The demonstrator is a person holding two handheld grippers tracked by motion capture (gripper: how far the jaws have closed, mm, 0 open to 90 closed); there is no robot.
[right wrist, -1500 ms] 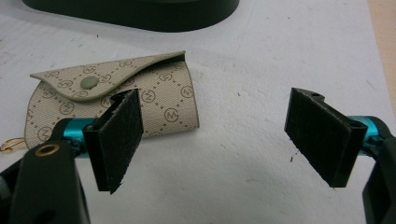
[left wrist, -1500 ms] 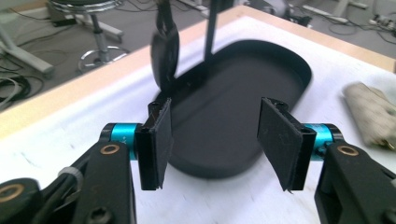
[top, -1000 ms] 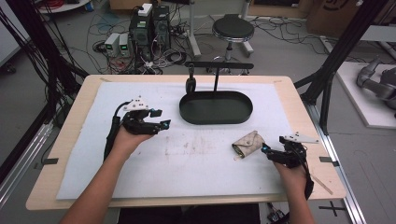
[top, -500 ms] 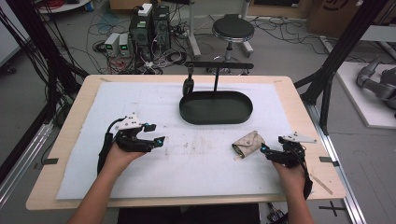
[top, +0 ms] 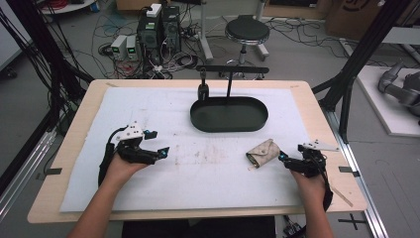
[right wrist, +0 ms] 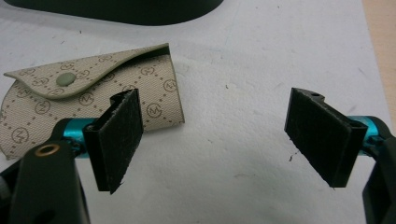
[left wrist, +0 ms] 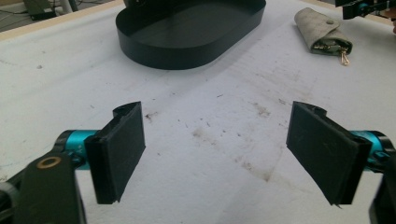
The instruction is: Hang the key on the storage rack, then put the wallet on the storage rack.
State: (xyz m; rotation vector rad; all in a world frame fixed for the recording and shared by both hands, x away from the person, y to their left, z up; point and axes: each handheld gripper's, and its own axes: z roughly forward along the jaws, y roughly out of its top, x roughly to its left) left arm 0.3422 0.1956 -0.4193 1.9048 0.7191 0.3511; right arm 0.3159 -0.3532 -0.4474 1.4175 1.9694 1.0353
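Both your hand-held grippers [top: 157,143] [top: 283,157] gape wide, empty; the key pouch [right wrist: 88,100], just ahead of your right one, lies ungrasped outside the tray [top: 229,114].

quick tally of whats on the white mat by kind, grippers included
grippers: 2, left gripper and right gripper, both with fingers open
black oval tray: 1
beige key pouch: 1
total: 4

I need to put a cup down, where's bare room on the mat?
Free: the stretch between the left gripper and the key pouch, in front of the black tray, and the mat's far-left corner. Crowded: around the pouch, beside the right gripper.
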